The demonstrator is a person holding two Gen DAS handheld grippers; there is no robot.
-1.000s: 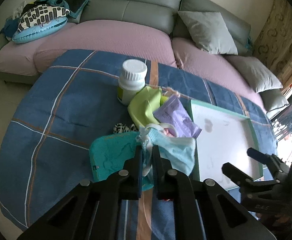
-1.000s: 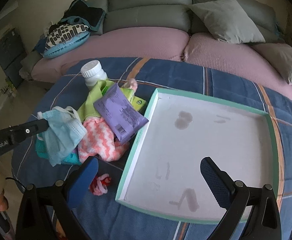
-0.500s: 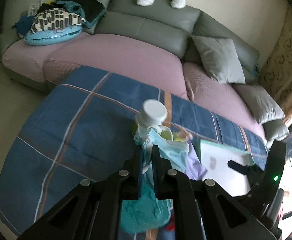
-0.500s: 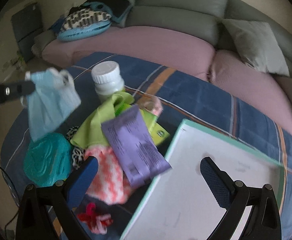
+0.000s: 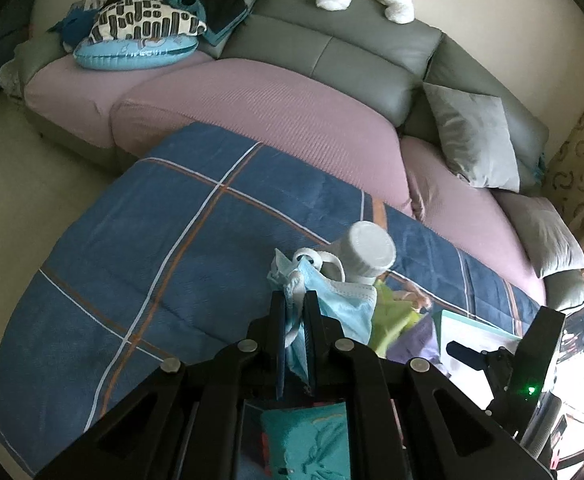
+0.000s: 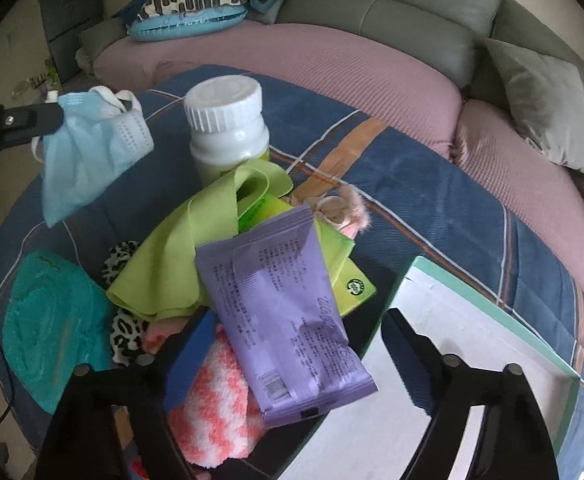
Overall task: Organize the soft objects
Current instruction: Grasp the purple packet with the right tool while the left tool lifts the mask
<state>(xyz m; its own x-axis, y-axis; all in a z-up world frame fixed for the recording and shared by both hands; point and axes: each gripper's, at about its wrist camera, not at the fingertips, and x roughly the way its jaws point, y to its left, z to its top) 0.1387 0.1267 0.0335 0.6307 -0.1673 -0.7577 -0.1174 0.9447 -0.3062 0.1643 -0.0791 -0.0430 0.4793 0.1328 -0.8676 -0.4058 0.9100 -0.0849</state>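
Note:
My left gripper (image 5: 294,300) is shut on a blue face mask (image 5: 340,300) and holds it in the air above the pile; the mask (image 6: 87,152) hangs at the left of the right wrist view. My right gripper (image 6: 304,340) is open, its jaws either side of a purple packet (image 6: 283,320) on top of the pile. Under and around the packet lie a green cloth (image 6: 195,256), a pink-and-white fuzzy sock (image 6: 215,400), a leopard-print piece (image 6: 121,256) and a teal cloth (image 6: 51,332). The white tray (image 6: 452,320) with a teal rim sits to the right.
A white bottle (image 6: 227,128) stands behind the pile. A small pink fluffy item (image 6: 344,208) lies beside the green cloth. All rests on a blue plaid blanket (image 5: 171,240). A sofa with pink cushions (image 5: 251,120), grey pillows and a plush dog is behind.
My left gripper has lifted the face mask up off the pile. My right gripper has moved left from over the tray to over the purple packet.

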